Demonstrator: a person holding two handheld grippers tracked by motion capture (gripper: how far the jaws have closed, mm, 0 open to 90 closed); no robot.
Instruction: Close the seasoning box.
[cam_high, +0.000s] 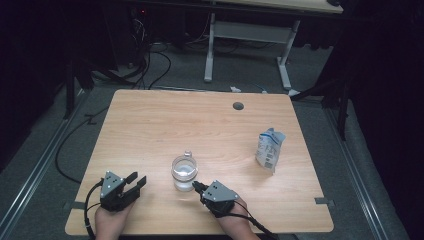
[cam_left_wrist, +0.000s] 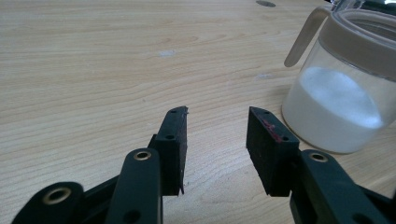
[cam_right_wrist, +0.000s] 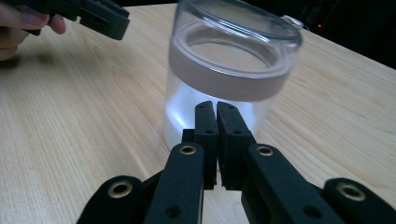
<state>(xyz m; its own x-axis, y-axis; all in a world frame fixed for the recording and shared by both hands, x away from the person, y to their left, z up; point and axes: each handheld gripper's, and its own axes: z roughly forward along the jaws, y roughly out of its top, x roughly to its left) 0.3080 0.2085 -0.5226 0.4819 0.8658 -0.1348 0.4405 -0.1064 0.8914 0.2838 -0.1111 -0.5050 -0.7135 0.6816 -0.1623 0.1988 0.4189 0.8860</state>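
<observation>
closed right fingers (cam_right_wrist: 216, 109), just before jar (cam_right_wrist: 229, 70)

Light wooden table (cam_high: 150, 130), glass jar (cam_high: 184, 173) near front edge, blue-white packet (cam_high: 270, 149) standing at right

Left tongs (cam_left_wrist: 216, 122) gape w/ nothing between, on wood table (cam_left_wrist: 93, 70); glass jar (cam_left_wrist: 343, 88) w/ white powder near right.

Jar (cam_high: 184, 172) on table (cam_high: 150, 130), near front edge | left gripper (cam_high: 136, 182) left of jar, apart | right gripper (cam_high: 197, 188) just before jar | pouch (cam_high: 269, 149) right, well apart
</observation>
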